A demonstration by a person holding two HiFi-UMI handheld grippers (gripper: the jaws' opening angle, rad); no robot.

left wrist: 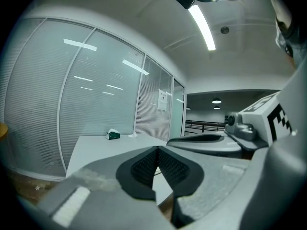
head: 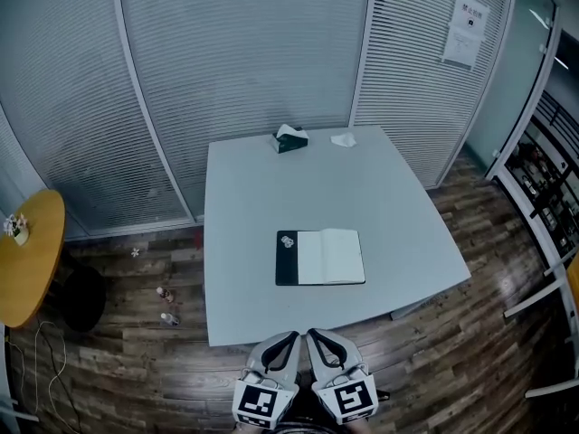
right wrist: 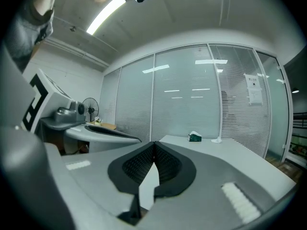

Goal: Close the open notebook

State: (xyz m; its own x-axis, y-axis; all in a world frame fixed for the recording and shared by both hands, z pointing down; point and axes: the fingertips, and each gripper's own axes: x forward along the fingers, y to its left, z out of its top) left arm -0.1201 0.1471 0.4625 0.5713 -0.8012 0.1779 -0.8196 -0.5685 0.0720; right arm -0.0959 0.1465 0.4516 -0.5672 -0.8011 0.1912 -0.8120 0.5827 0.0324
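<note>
**Notebook still open, nothing begun**

The pale table point(head: 362, 188) carried the notebook point(head: 321, 258) toward its near edge, lying flat and spread open, with a dark leaf on the left and a pale page on the right. The left gripper point(head: 282, 344) and right gripper point(head: 324, 344) hung side by side short of the table edge, well apart from the notebook. Each pair of jaws was pressed together on nothing. A tissue box point(head: 290, 139) sat at the far edge. By my reading, the whole job remained: reach, lift one side, fold it over.
</note>
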